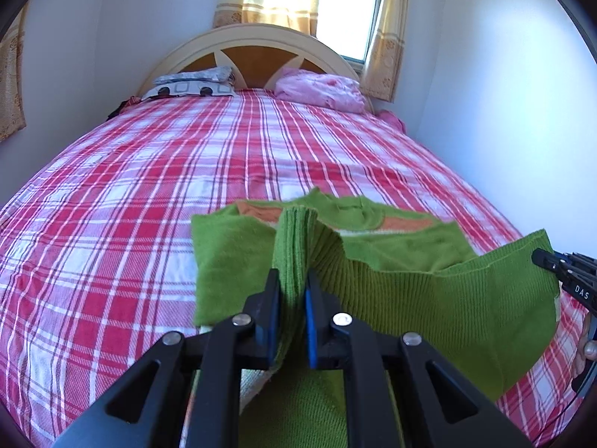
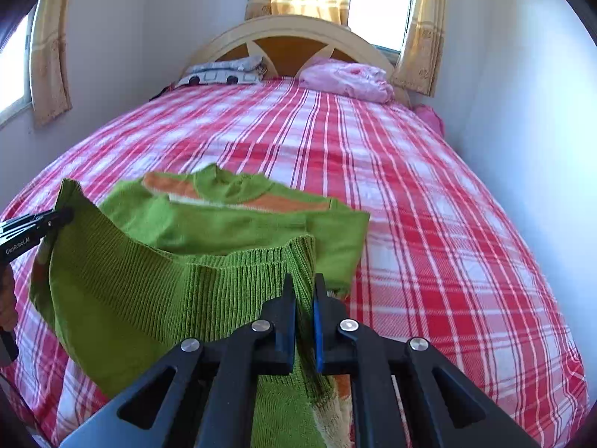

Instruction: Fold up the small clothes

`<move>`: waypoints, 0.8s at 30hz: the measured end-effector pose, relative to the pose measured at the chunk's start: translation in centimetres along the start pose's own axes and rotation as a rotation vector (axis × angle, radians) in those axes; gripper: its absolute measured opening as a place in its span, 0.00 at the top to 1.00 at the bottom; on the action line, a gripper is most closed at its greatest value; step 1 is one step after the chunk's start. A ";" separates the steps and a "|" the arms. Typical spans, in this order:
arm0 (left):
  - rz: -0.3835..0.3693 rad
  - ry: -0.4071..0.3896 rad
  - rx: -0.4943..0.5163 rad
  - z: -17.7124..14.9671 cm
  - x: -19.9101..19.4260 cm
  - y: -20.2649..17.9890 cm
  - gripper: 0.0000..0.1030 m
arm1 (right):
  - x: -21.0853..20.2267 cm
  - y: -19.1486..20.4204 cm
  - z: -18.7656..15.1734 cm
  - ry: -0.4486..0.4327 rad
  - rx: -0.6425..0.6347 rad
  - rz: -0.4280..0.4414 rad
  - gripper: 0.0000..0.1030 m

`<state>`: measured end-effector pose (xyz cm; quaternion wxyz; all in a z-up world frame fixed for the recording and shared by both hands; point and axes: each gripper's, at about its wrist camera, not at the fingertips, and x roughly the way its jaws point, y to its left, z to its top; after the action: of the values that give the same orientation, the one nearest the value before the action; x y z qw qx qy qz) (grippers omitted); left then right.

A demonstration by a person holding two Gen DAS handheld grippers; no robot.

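The left tool [image 1: 293, 280] is clenched on the ribbed hem of a green sweater [image 1: 429, 291], and the right tool [image 2: 304, 291] is clenched on the same hem at its other corner. Between them the hem hangs lifted above the bed [image 1: 149, 186], while the sweater's upper part lies flat on the red and white checked sheet [image 2: 429, 205], showing an orange and white band near the collar. Beyond it, a patterned pillow [image 1: 190, 84] and a pink pillow [image 1: 321, 87] sit against the curved headboard [image 1: 257, 43]. Yellow curtains [image 1: 388, 30] frame a bright window [image 1: 347, 7] in the pale wall [image 1: 503, 74].
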<state>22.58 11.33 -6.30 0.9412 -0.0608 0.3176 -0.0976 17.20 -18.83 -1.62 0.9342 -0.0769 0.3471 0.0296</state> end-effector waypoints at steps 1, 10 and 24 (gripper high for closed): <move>0.003 -0.004 -0.001 0.3 0.1 0.0 0.87 | -0.1 -0.2 0.4 -0.009 0.004 -0.001 0.93; 0.038 -0.037 -0.039 3.7 1.9 1.0 0.88 | 1.4 -0.5 4.0 -0.072 0.008 -0.015 0.94; 0.117 -0.019 -0.086 8.2 10.5 3.3 0.88 | 11.0 -0.1 11.0 -0.104 0.000 -0.049 0.94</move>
<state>36.22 12.61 -6.55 0.9448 -0.0835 0.3156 -0.0280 32.66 -17.09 -0.54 0.9514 -0.0837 0.2961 0.0108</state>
